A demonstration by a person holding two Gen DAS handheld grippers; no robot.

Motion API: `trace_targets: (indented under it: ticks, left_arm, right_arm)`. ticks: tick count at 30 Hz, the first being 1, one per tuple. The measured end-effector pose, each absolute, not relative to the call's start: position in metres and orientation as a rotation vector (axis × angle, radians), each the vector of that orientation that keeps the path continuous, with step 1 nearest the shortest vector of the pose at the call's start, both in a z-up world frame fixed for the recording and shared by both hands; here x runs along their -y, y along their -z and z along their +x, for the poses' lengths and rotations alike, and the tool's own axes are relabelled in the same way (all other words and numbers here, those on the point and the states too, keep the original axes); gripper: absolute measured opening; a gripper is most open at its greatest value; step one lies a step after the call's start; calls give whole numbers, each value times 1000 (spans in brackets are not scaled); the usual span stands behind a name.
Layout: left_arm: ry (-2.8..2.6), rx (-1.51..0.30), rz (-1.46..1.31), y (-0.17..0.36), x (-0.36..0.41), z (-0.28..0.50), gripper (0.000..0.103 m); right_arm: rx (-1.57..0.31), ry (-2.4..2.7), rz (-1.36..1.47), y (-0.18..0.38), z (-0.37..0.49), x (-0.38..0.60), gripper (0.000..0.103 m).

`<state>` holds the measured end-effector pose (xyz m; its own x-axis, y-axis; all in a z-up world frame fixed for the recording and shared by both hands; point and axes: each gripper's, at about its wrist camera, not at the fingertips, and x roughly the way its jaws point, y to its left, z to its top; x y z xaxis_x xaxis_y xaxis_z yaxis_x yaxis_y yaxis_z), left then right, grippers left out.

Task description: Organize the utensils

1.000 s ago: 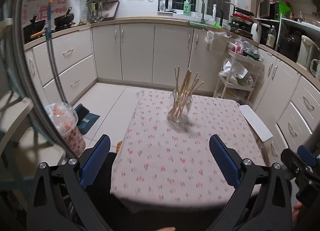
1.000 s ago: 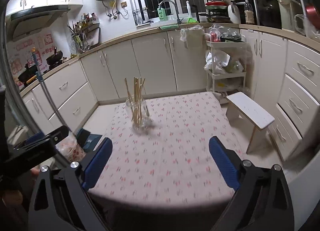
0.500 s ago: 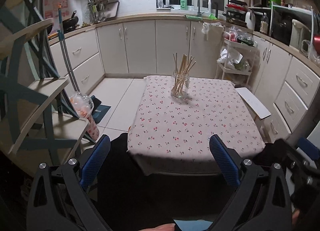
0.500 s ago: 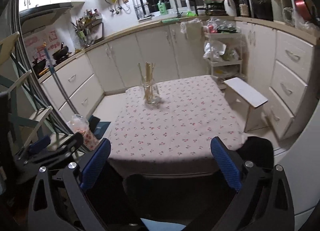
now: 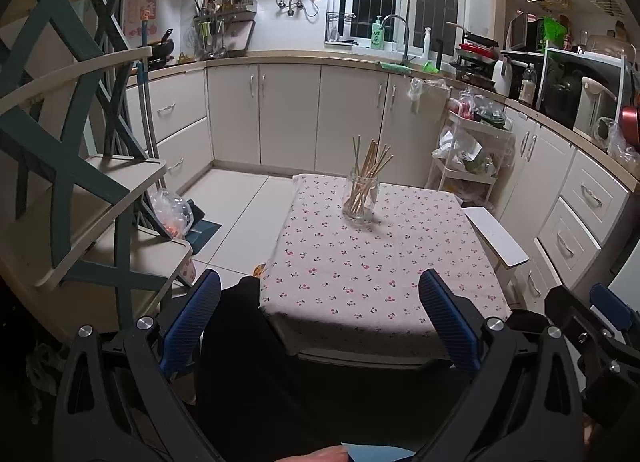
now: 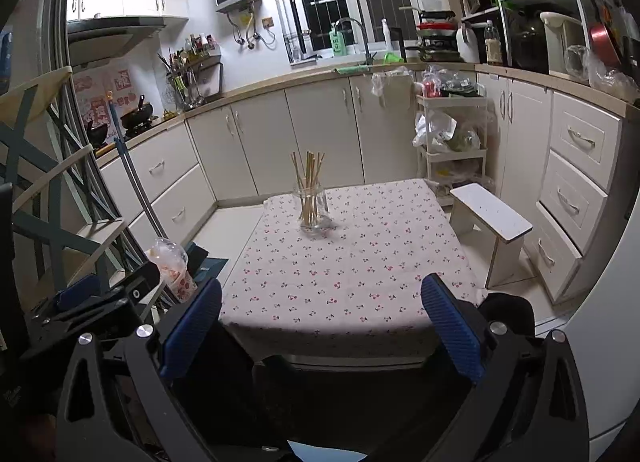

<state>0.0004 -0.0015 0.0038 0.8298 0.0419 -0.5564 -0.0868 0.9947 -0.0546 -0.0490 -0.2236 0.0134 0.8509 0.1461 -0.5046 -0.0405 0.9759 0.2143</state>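
A clear glass jar [image 5: 361, 197] holding several wooden chopsticks [image 5: 370, 165] stands upright near the far end of a small table with a cherry-print cloth [image 5: 376, 262]. The jar also shows in the right wrist view [image 6: 311, 209]. My left gripper [image 5: 319, 316] is open and empty, held back off the table's near edge. My right gripper [image 6: 320, 322] is open and empty, also back from the near edge. The right gripper shows at the right edge of the left wrist view [image 5: 592, 318], and the left gripper shows at the left of the right wrist view [image 6: 100, 294].
A white stool [image 6: 490, 217] stands right of the table. A teal and cream shelf unit [image 5: 80, 189] stands at the left, with a bagged cup [image 6: 172, 266] on the floor beside it. Kitchen cabinets [image 5: 288, 117] and a white trolley [image 5: 468, 153] line the far walls.
Both grippers have pulled back and away from the table, so the jar and table look smaller and farther. Both stay open and empty. The jar has not moved.
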Motion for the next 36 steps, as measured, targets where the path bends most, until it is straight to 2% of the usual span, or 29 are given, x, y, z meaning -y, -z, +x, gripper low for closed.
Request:
trace_targets:
  ticks: [7,36]
  left_arm:
    - [-63,-534,-73,-16,5,-9,95]
    - [-54,-529,-68,-19,11,-15,95]
  right_arm:
    - [-495,-114,193,-24,-58,224,96]
    - [-492,-119,195,-25,-61,224,96]
